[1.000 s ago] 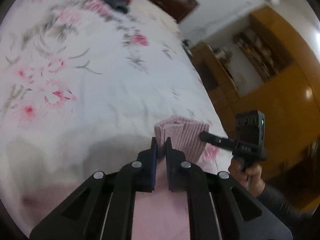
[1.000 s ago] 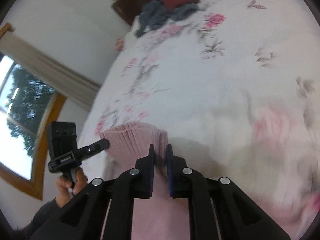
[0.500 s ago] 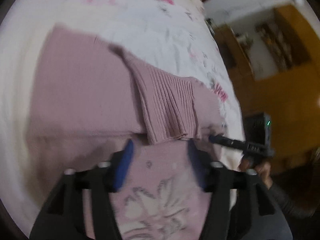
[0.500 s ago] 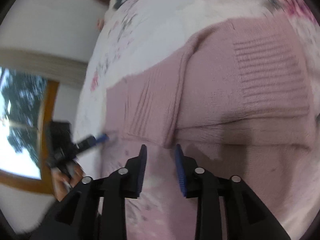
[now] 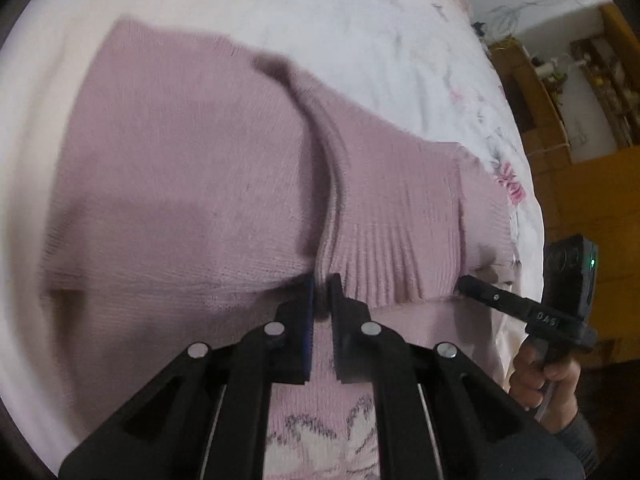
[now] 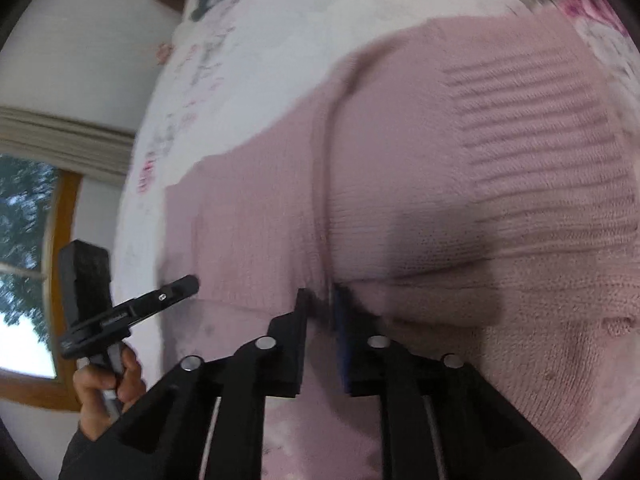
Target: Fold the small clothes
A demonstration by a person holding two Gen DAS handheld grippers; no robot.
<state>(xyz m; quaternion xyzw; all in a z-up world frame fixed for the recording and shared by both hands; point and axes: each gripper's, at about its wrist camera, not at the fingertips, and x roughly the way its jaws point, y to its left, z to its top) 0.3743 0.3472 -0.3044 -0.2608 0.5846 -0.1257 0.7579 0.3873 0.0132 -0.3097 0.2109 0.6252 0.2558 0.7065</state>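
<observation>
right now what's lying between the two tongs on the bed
Only the pink sweater: its folded ribbed strip spans from the left tongs to the right tongs, clearest in the left wrist view. The right wrist view agrees.

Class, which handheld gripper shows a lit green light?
The right gripper, at the pink sweater's edge: a green light glows on its block; the left gripper's shows none.

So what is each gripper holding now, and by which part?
Both pinch the pink knit sweater: left gripper and right gripper each clamp its near folded edge.
</observation>
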